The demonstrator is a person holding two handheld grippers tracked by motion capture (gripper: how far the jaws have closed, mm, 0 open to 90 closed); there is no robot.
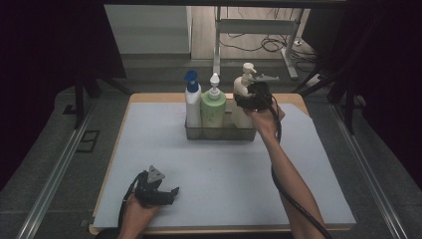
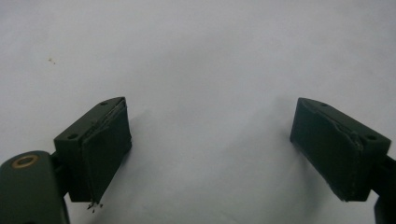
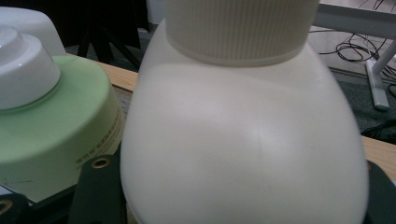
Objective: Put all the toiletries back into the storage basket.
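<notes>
Right gripper (image 1: 247, 97) clamps cream bottle (image 3: 243, 154) – arm outstretched; left gripper (image 2: 210, 149) gapes

I am looking along my left gripper (image 2: 210, 149) at the pale tabletop (image 2: 201, 56), which is lying bare beneath it. Its two black jaws are standing wide apart, with nothing sitting between the pads (image 2: 107, 154).

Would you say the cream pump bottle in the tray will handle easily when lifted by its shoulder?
The cream pump bottle looks smooth and rounded, so probably slippery. Tall with a pump head, it may tip. The right gripper straddles its shoulder.
</notes>
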